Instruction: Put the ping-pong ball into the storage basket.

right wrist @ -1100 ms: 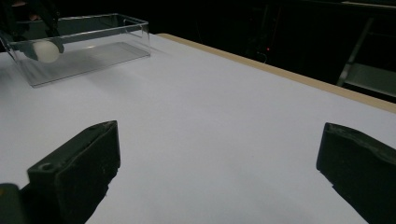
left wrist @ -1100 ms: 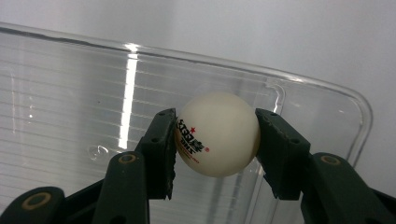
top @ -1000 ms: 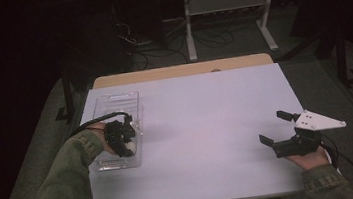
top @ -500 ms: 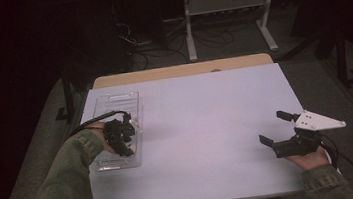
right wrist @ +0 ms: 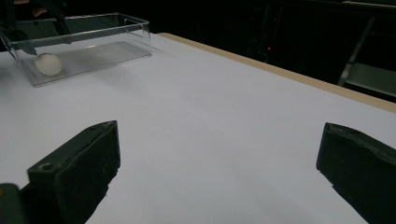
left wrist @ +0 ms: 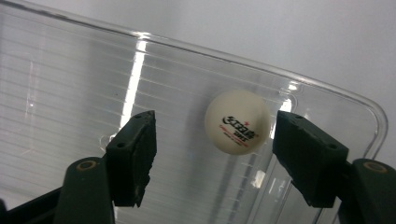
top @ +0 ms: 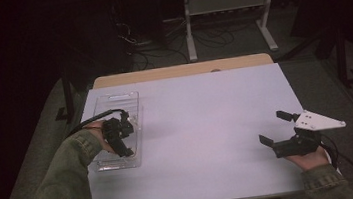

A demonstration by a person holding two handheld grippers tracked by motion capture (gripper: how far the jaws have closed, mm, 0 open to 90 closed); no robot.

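Left gripper (left wrist: 212,140) is over the clear plastic tray (top: 129,97), jaws pointing down into it and spread wide, holding nothing. White ping-pong ball (left wrist: 237,121) lies on the ribbed tray floor between the two jaws, closer to the jaw on the right of the left gripper view, a small gap showing on that side, well apart from the other jaw. Ball has red and black print facing the camera. It sits near a rounded corner of the tray, just inside the wall

In the high view the left gripper (top: 118,136) hangs over the near half of the tray, hand and green sleeve (top: 64,188) coming in behind it; ball is hidden under it there

Right gripper (top: 281,130) sits well apart from the tray, low over the bare white table (top: 207,126), jaws wide open, nothing between them. From the right gripper view the tray (right wrist: 135,28) is far ahead and off to the left of the jaws, ball (right wrist: 48,64) visible through its near wall at the left end
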